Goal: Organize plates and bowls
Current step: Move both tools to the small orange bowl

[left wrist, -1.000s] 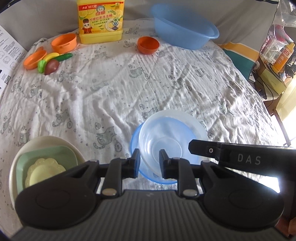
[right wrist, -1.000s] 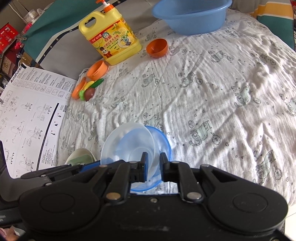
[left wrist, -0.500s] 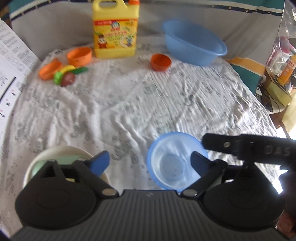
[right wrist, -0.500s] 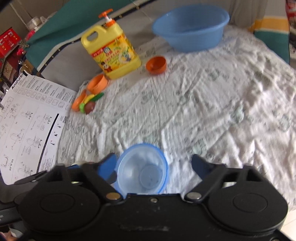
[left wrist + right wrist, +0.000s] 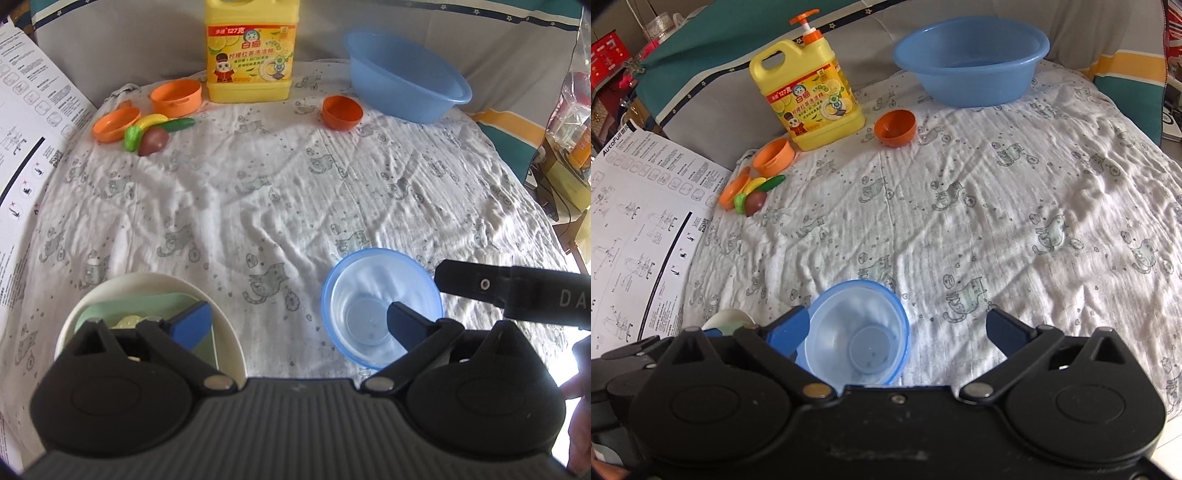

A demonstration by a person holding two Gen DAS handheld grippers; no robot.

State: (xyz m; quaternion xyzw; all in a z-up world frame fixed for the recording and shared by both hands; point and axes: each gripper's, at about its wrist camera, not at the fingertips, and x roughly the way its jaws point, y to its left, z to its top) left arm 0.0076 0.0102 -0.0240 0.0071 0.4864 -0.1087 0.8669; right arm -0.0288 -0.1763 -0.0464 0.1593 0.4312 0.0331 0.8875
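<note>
A cream plate (image 5: 229,354) holding a green dish (image 5: 96,314) sits left of the stacked clear-and-blue bowls (image 5: 373,306) on the cat-print cloth (image 5: 277,206). Left gripper (image 5: 301,323) and right gripper (image 5: 897,326) hover beside the bowls, jaws opening, nothing between the pads.

The middle of the cloth-covered worktop (image 5: 979,206) lies bare, open for passage; along its far edge stand a detergent jug (image 5: 809,99), blue basin (image 5: 971,59), orange bowl (image 5: 895,128) and toy food (image 5: 753,192); nearest, stacked bowls (image 5: 857,332) and stacked plates (image 5: 155,295) crowd the front.
</note>
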